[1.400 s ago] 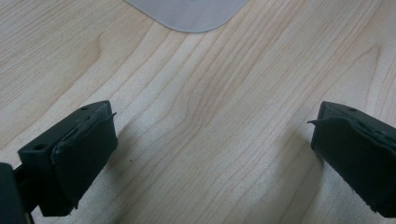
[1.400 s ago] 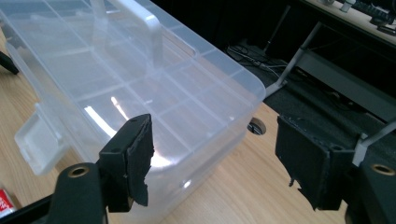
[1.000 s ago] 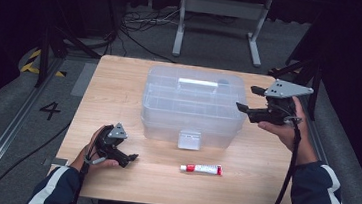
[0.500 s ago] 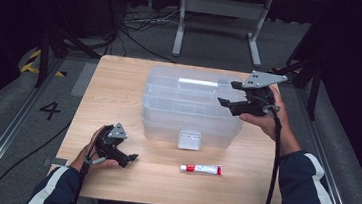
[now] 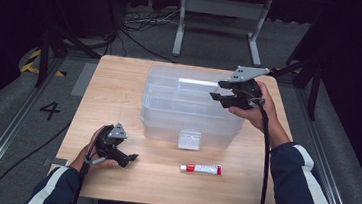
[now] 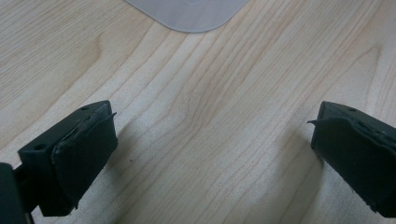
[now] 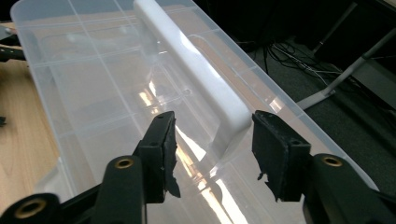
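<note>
Nearest the person, a tube (image 5: pixel 201 169) lies on the worktop (image 5: pixel 120 86), just in front of the box (image 5: pixel 188 108) and its front latch (image 5: pixel 189 139). The left tool (image 5: pixel 131 158) rests low beside it, jaws wide over bare wood; its own view catches one box corner (image 6: pixel 187 14) ahead. Mid-worktop, the clear box is shut; what is in its compartments I cannot tell. The right tool (image 7: pixel 212 140) hovers over the lid's far right, jaws just narrowing to half-wide, straddling the white handle (image 7: pixel 196 79) without pressing it.
</note>
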`<action>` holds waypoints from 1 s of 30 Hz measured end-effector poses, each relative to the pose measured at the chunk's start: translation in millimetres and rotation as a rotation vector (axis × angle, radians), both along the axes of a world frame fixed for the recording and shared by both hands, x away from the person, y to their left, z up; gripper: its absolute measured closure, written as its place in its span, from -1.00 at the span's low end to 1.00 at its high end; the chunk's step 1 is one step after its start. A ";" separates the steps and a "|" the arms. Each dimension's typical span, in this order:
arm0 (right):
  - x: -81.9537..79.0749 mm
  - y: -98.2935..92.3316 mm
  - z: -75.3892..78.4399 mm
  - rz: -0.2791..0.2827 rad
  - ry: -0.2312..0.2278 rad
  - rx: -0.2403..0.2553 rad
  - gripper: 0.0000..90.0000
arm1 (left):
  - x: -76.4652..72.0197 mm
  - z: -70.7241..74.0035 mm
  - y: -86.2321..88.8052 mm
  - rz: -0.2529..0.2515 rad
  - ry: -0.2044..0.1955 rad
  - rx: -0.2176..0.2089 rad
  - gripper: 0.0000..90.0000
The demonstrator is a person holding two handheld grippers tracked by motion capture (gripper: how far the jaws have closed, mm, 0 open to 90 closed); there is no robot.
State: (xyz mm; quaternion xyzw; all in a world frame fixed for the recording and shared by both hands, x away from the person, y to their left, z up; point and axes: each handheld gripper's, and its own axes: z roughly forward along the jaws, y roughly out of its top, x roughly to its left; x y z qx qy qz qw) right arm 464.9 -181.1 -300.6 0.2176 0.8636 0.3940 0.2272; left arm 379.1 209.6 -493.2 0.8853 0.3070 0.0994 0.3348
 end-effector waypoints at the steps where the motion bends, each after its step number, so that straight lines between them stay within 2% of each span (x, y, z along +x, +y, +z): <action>1: 0.9 0.1 0.1 0.000 0.002 0.001 0.19 | -0.1 -0.2 -0.2 0.002 0.002 -0.003 -0.99; 7: 5.4 1.5 -1.0 -0.012 0.023 0.013 0.32 | -0.1 -0.1 -0.1 0.001 0.001 -0.003 -0.99; 13: 8.8 8.5 -3.7 -0.030 0.022 -0.027 0.41 | -0.1 -0.1 -0.1 0.001 0.001 -0.002 -0.99; 18: 12.5 9.1 -4.0 -0.055 0.035 -0.028 0.58 | -0.1 -0.2 -0.2 0.002 0.002 -0.003 -0.99; 26: 14.9 9.1 -1.0 -0.055 0.065 -0.032 0.59 | -0.2 -0.2 -0.2 0.003 0.001 -0.003 -0.99; 27: 15.5 9.7 0.2 -0.058 0.075 -0.038 0.59 | -0.3 -0.1 -0.2 0.004 0.001 -0.003 -0.99; 30: 16.1 12.2 2.5 -0.059 0.066 -0.068 0.59 | -0.8 -0.1 -0.1 0.008 0.003 -0.003 -0.99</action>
